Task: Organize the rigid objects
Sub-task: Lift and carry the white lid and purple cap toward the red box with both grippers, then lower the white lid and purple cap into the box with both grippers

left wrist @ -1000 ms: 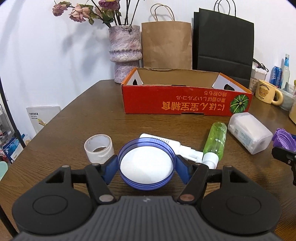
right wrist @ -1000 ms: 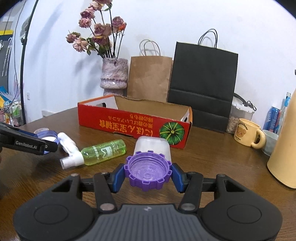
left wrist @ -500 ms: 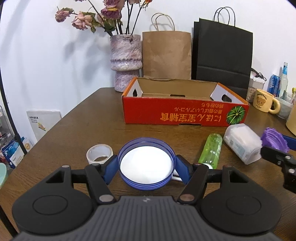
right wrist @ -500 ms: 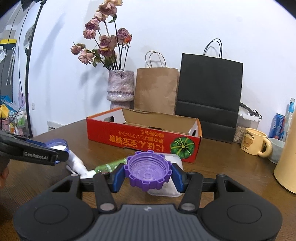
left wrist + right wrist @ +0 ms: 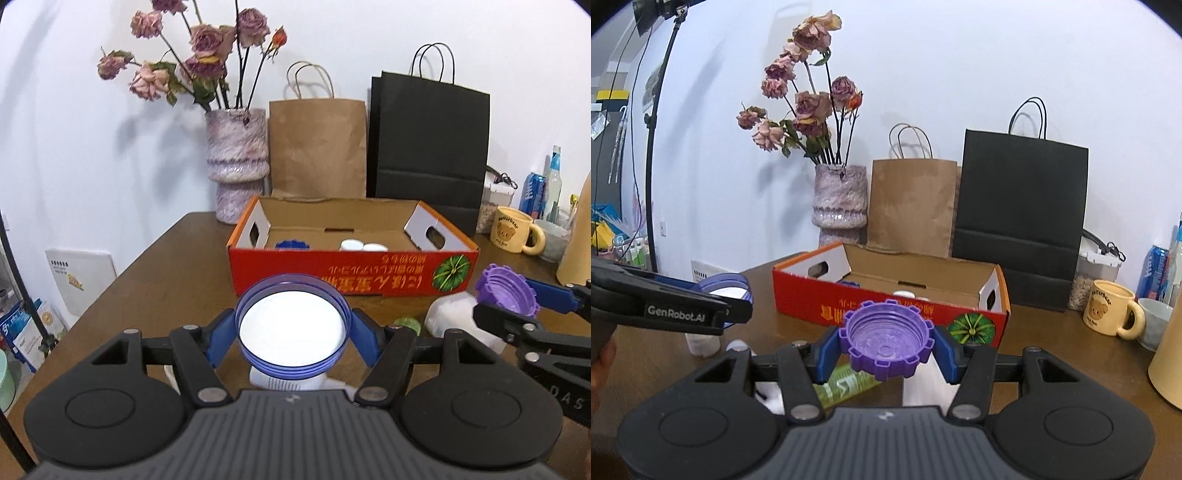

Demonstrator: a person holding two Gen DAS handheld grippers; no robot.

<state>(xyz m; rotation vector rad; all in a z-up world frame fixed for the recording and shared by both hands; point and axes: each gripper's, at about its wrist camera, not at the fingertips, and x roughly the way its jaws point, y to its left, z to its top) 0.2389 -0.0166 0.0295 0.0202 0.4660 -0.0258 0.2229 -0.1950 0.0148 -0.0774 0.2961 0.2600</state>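
My left gripper (image 5: 292, 332) is shut on a round blue-rimmed lid with a white middle (image 5: 291, 328), held above the table in front of the red cardboard box (image 5: 347, 269). My right gripper (image 5: 886, 345) is shut on a purple toothed cap (image 5: 886, 341), also raised before the box (image 5: 886, 306). The purple cap shows at the right of the left wrist view (image 5: 506, 291). Inside the box lie a blue cap (image 5: 291, 244) and white caps (image 5: 360, 245).
On the table lie a green spray bottle (image 5: 846, 384), a white tube (image 5: 284, 382), a clear plastic container (image 5: 454, 319) and a white tape roll (image 5: 701, 343). Behind the box stand a vase (image 5: 238, 166), paper bags (image 5: 317, 147), a yellow mug (image 5: 515, 230).
Both grippers rose and moved toward the box with their lids; the box interior now shows, and the table items dropped below and behind the fingers.
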